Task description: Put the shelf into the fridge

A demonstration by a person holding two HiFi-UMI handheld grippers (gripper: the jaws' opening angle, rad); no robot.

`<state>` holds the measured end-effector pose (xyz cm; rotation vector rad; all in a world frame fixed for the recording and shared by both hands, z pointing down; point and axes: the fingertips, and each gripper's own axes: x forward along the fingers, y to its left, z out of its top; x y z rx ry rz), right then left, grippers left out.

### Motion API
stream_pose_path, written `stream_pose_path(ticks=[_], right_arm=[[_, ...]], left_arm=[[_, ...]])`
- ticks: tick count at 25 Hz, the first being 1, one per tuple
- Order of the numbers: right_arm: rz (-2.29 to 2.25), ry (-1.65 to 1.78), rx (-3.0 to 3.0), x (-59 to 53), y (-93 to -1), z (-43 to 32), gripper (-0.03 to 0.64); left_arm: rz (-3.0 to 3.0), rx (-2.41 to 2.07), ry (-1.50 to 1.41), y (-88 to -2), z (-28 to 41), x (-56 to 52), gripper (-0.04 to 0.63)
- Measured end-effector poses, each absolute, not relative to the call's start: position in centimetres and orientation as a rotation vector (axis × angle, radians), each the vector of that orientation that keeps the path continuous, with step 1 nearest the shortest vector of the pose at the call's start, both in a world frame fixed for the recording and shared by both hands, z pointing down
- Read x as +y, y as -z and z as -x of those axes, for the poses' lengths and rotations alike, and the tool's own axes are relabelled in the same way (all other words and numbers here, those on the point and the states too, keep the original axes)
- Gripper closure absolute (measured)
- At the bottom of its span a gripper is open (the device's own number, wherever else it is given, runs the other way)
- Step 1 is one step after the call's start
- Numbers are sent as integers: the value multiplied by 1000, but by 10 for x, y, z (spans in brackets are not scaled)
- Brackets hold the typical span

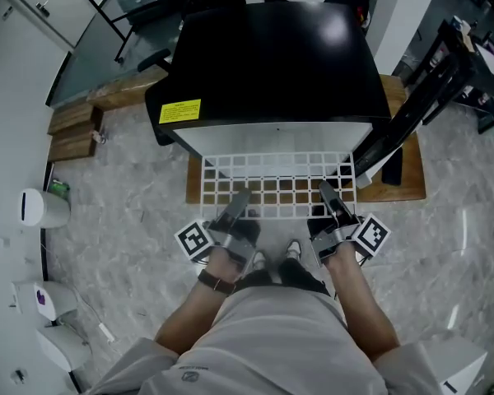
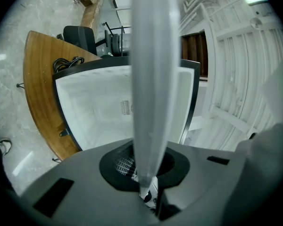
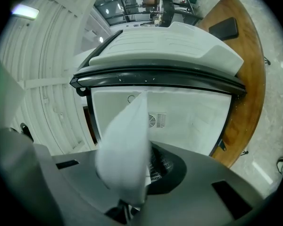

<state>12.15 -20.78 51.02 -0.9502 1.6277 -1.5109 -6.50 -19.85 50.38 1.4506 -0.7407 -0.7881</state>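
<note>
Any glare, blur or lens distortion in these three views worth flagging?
Head view: sharp, with a glare patch on top of the fridge. Left gripper view: fisheye bending, dark corners, the shelf a close blur down the middle. Right gripper view: likewise, shelf blurred white.

one fridge point(image 1: 272, 64), one shelf point(image 1: 273, 176), two grippers point(image 1: 240, 197) point(image 1: 326, 191)

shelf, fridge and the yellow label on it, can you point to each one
shelf point(image 1: 272, 185): head view, middle of the white wire grid.
fridge point(image 1: 272, 64): head view, its black top panel.
yellow label point(image 1: 179, 111): head view, centre of the sticker at the top panel's near left corner.
</note>
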Motion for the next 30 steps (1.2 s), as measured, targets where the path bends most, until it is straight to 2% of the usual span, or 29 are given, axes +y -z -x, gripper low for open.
stream_pose_path(ticks=[30], right_arm=[[963, 1433, 1650, -212, -515, -126, 568]], left_arm=[[-1442, -679, 786, -508, 60, -205, 568]])
